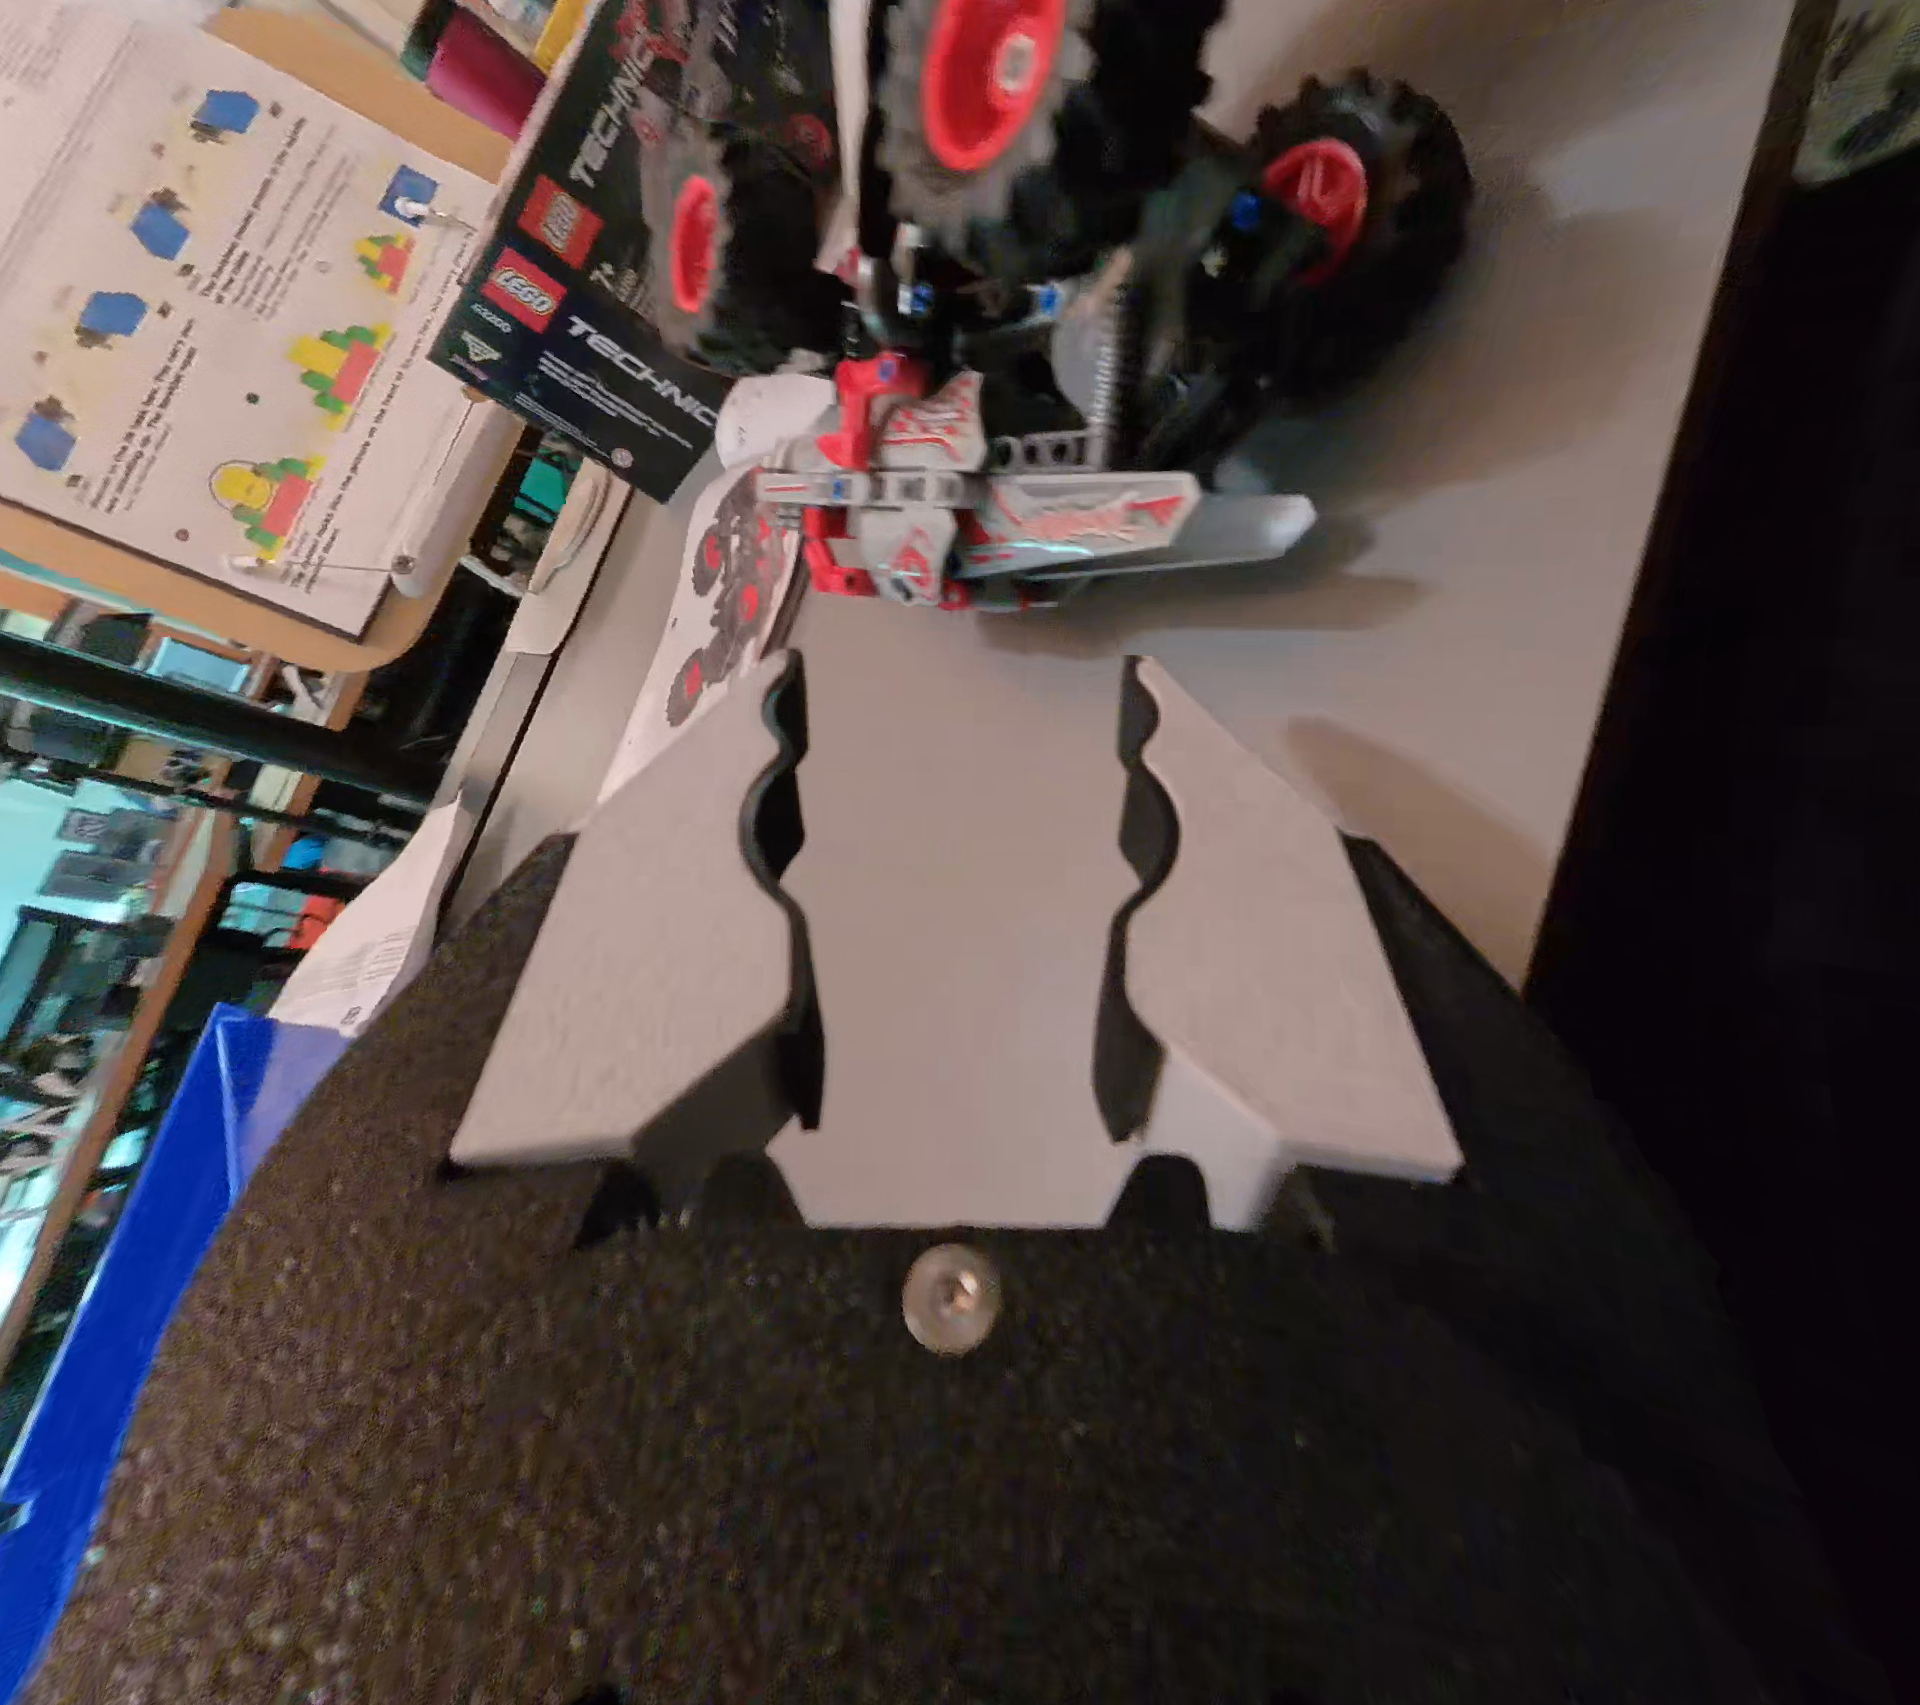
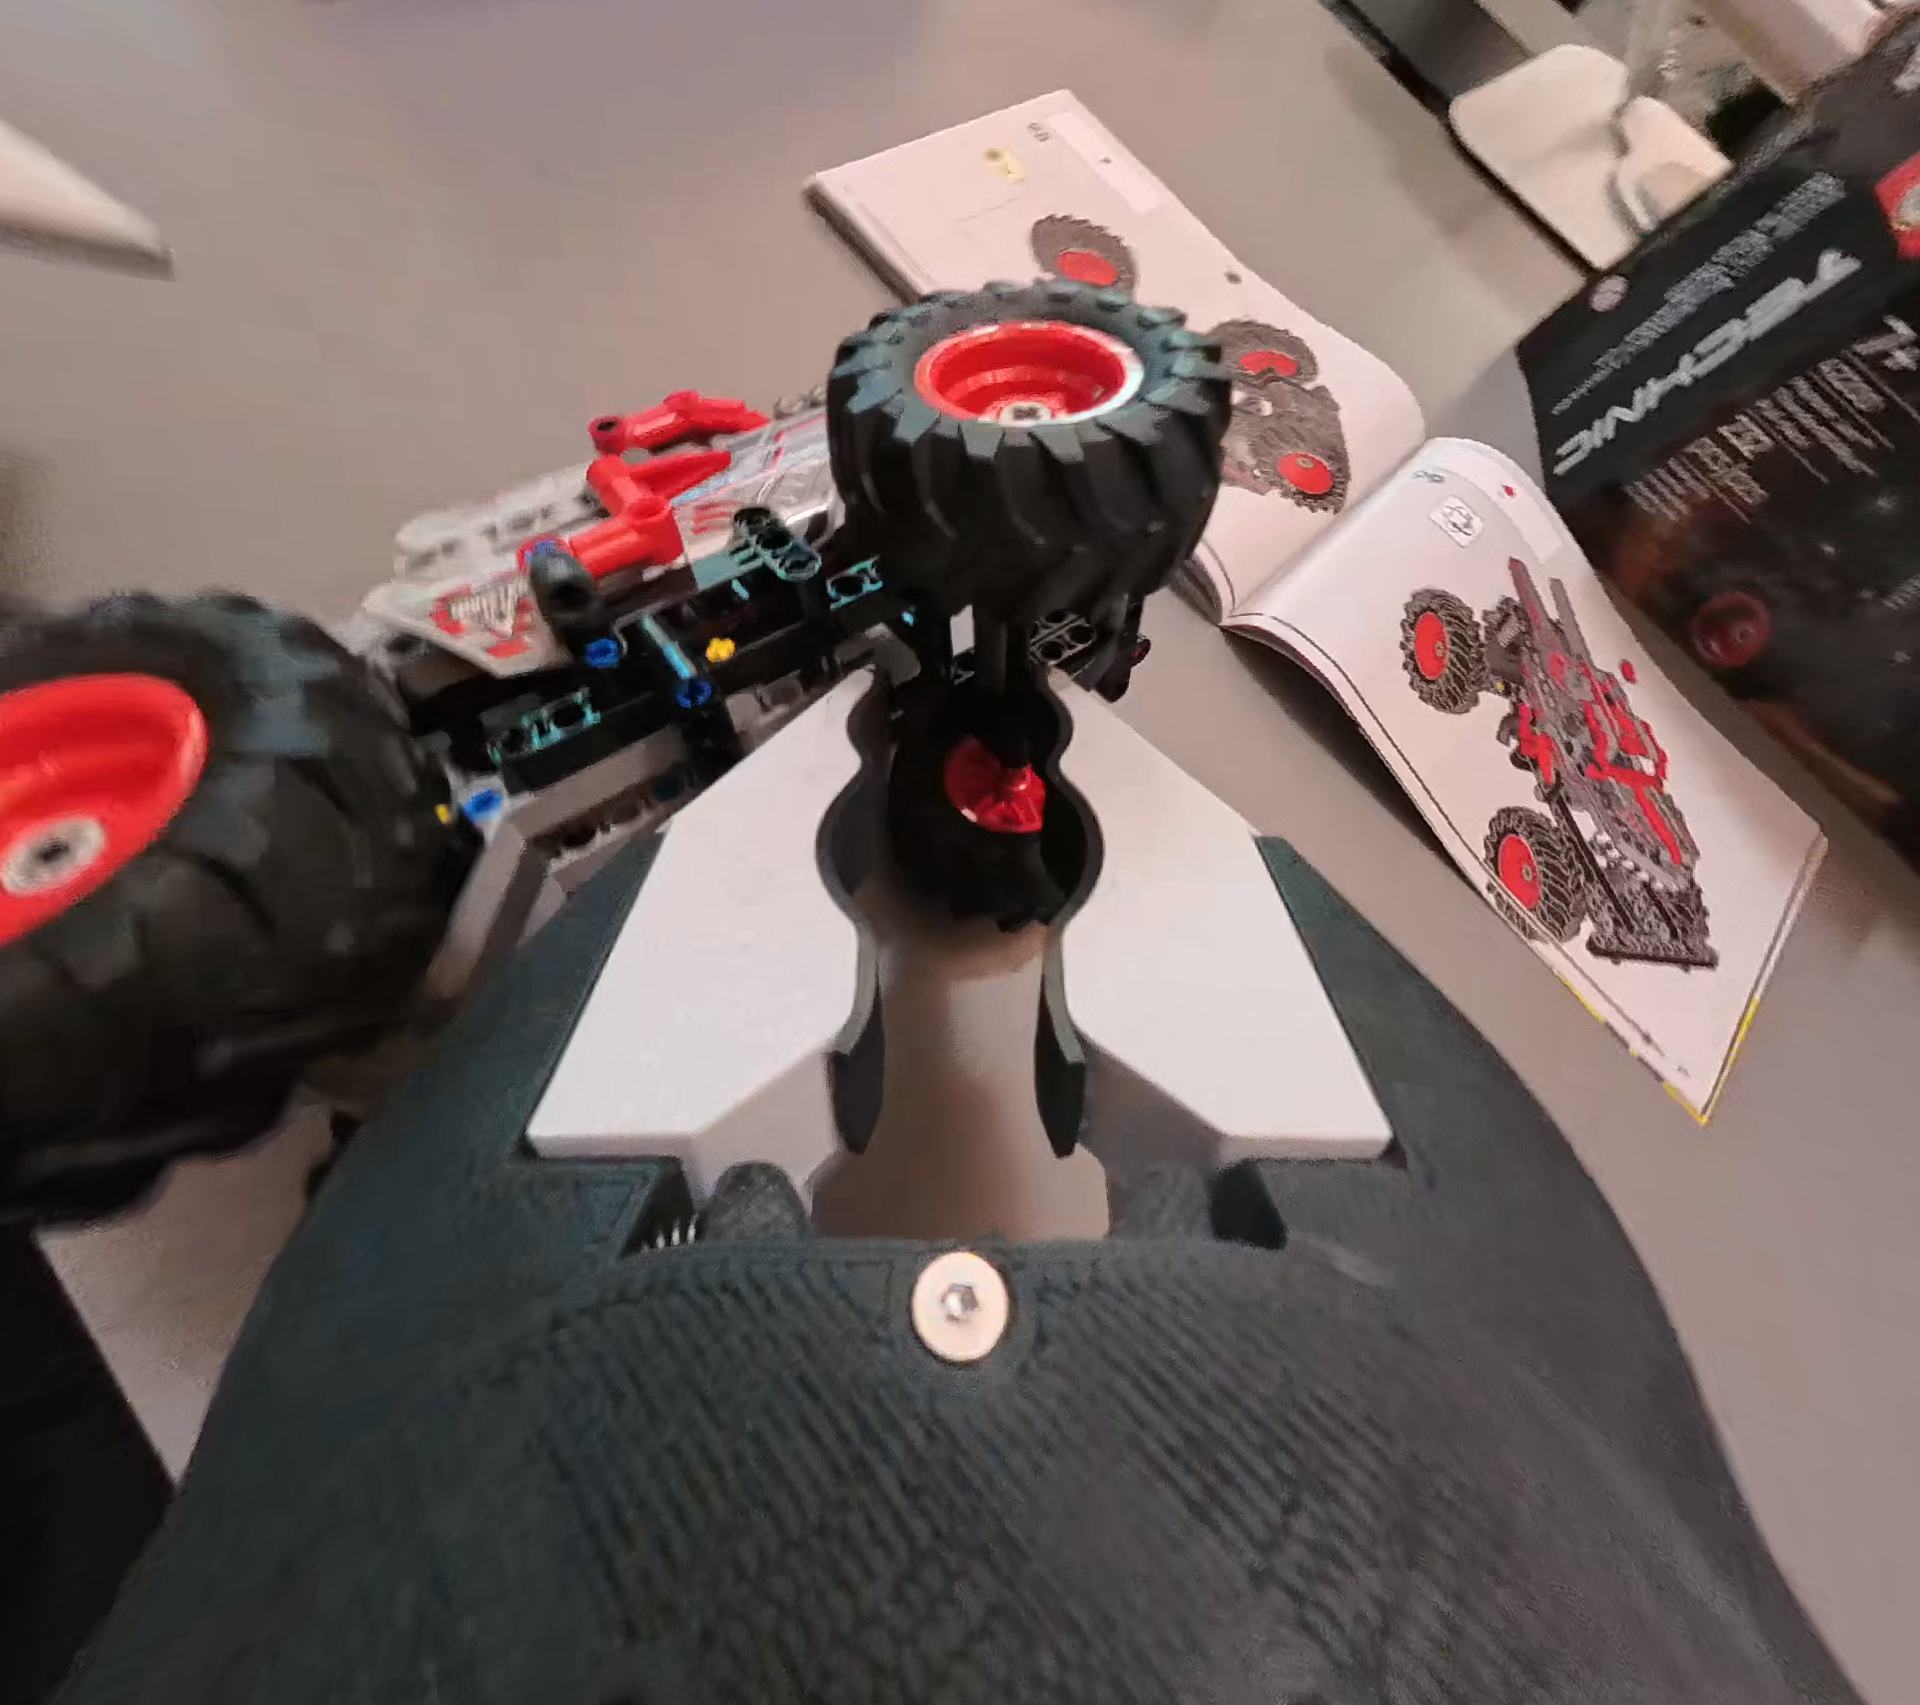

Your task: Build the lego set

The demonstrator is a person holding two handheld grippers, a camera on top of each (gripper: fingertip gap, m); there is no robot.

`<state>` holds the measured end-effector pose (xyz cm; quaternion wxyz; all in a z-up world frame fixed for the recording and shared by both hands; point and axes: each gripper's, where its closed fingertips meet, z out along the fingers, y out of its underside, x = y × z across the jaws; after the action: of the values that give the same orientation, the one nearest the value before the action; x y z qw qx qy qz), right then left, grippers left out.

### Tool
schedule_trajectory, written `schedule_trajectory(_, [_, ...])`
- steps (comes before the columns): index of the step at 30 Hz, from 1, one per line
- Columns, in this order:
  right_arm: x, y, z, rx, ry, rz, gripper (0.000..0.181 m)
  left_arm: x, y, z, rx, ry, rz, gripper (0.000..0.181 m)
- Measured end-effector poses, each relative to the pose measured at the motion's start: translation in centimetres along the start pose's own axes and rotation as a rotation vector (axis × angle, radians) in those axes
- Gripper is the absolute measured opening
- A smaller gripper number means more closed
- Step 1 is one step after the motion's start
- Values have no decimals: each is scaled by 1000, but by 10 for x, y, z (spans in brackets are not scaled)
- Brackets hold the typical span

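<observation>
Right gripper [image 2: 961, 808] clamps black axle stub with red gear [image 2: 985, 791] on tipped black-and-grey Lego monster truck [image 2: 665, 616] on grey table [image 2: 520, 149]; near wheel blurred, cropped. Left gripper [image 1: 961, 824] spread wide, empty.

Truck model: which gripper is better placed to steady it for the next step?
Right. The right gripper is already closed on the truck model at its axle end, below a wheel. The left gripper is open, empty and short of it.
</observation>
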<state>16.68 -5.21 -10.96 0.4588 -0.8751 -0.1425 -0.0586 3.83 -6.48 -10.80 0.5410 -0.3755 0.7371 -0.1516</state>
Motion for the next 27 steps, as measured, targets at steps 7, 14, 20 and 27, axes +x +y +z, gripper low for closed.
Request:
schedule_trajectory(7, [-8,-14,-4,114,149,204,21,11,-26,19,20,5,-132,72])
schedule_trajectory(14, [-9,-9,-4,136,44,142,17,11,-40,14,17,114,-15,67])
schedule_trajectory(20, [-4,9,-21,98,48,64,38,-2,-63,-12,117,370,-116,57])
schedule_trajectory(27, [-35,43,-38,32,-298,49,43,-40,-52,32,31,536,-18,40])
